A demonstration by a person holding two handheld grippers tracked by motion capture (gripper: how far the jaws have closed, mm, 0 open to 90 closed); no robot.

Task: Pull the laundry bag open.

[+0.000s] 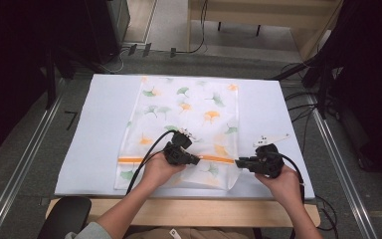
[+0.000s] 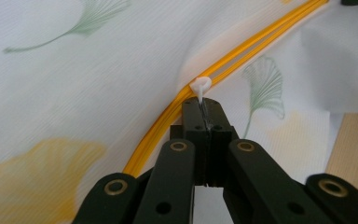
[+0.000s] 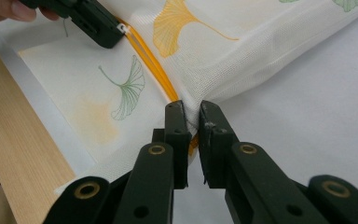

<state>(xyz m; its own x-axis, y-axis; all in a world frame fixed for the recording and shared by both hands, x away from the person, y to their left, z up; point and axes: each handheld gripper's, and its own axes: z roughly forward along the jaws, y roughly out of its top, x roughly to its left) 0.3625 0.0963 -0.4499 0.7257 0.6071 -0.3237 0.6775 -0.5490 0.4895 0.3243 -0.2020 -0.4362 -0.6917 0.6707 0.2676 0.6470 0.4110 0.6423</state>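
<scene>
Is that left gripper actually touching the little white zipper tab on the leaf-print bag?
Touching. In the left gripper view the left gripper has its jaws shut on the white zipper tab of the bag, with no gap showing.

A mesh bag (image 1: 186,127) lies flat on the table (image 1: 104,124), its zipper (image 1: 132,160) near my edge; my left gripper (image 1: 193,160) sits on the zipper, my right gripper (image 1: 238,162) at the bag's right edge.

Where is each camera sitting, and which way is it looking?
High view: above the person's side, looking forward and down on the table; forearms, left gripper and right gripper show.
Left gripper view: rides the left gripper, facing the white zipper pull; black jaws show.
Right gripper view: rides the right gripper, facing the mesh bag edge.
All share the orange zipper.
</scene>
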